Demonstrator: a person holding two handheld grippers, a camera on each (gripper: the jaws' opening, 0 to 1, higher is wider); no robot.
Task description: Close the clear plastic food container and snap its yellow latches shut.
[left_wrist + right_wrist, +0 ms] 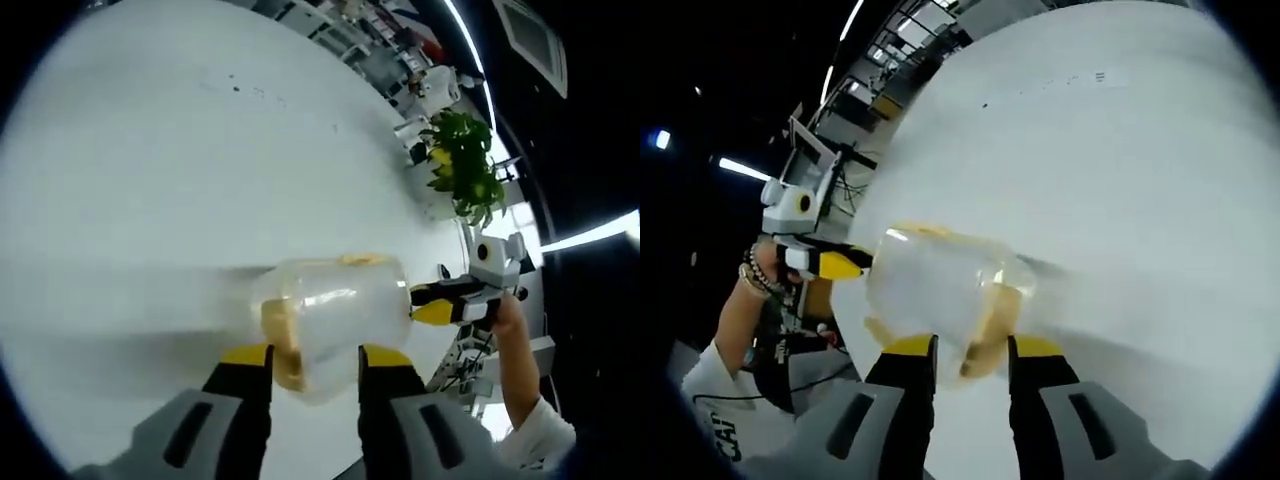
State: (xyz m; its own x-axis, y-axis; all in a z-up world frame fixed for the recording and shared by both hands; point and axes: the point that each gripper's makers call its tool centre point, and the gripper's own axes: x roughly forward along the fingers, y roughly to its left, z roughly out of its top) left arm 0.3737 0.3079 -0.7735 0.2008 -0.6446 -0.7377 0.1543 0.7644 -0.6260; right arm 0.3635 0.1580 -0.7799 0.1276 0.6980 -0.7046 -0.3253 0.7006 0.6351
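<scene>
Yellow-tipped jaws of my left gripper [314,357] stand either side of the clear container [335,318], seemingly pressing one end, above the white surface [150,180]. From the far end my right gripper [440,305] meets it. In the right gripper view, the right gripper [972,352] brackets the container [940,290] likewise, its yellow latch [1002,312] visible, the left gripper [835,263] touching opposite. A plant [465,165] stands beyond.

Both grippers, left gripper [315,362] and right gripper [972,352], have grey bodies and black fingers [245,385] tipped yellow. The person wears a white sleeve [535,430], beaded bracelets [756,275], and a white printed shirt [715,420].
</scene>
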